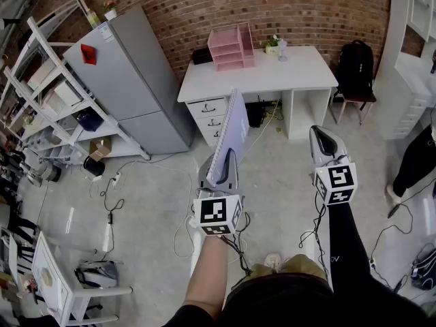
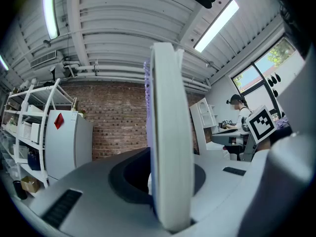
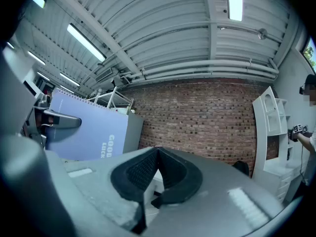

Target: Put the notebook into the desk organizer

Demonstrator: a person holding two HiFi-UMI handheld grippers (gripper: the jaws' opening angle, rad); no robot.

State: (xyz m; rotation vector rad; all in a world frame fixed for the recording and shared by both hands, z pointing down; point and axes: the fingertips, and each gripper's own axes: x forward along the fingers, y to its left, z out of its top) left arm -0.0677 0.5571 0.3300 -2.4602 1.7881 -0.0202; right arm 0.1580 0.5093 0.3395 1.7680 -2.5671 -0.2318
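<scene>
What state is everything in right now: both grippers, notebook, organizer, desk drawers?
left gripper: shut on the notebook.
right gripper: shut, nothing between its jaws.
notebook: closed, held upright in the air, not yet in the organizer.
desk organizer: standing at the back of the desk, far from both grippers.
desk drawers: shut.

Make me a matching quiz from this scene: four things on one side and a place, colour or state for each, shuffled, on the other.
1 notebook
2 desk organizer
3 right gripper
4 backpack

A pink, on the desk
B shut, empty
C upright in the left gripper
D black, right of the desk

Pairs: 1-C, 2-A, 3-B, 4-D
</scene>
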